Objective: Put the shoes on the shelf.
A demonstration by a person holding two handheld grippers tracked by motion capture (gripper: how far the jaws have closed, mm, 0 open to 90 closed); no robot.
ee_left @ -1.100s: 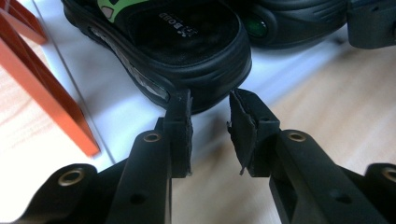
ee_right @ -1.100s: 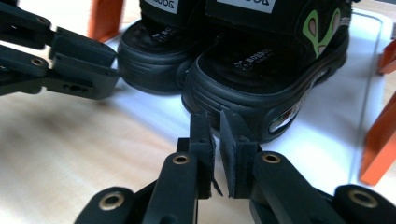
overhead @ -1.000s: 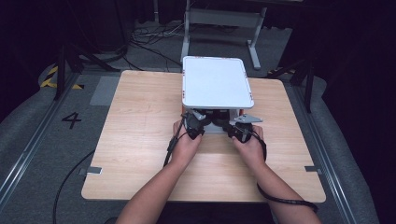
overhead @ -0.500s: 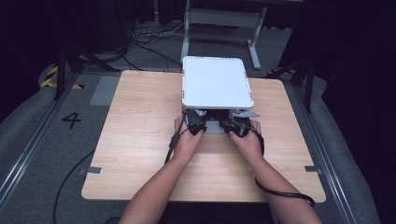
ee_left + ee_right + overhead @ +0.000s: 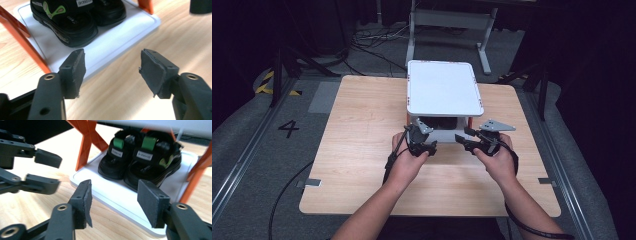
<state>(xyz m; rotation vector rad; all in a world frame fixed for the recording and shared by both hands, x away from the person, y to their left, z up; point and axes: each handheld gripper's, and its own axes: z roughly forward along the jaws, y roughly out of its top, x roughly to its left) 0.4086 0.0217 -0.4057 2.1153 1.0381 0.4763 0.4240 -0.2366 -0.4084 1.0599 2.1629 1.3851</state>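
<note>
A pair of black sandals (image 5: 72, 20) with green trim (image 5: 140, 162) stands side by side on the white lower shelf (image 5: 112, 37) of a small rack with orange legs (image 5: 86, 142). The rack's white top (image 5: 443, 92) hides them in the high view. My left gripper (image 5: 112, 62) hovers just in front of the shelf's near edge. Its jaws have just been opening and hold nothing. My right gripper (image 5: 113, 195) hangs beside it, jaws likewise just opening, empty. In the high view the left gripper (image 5: 424, 137) and right gripper (image 5: 466, 141) sit close together before the rack.
The rack stands at the far middle of a wooden table (image 5: 362, 125). From the right gripper view the left gripper (image 5: 58, 171) reaches in at the left, open. Bare tabletop lies to the left, right and front. A metal stand (image 5: 447, 20) and cables are on the floor beyond.
Both hands have drawn back from the shelf's front edge toward the person and lifted a little. Both pairs of jaws have spread apart.
</note>
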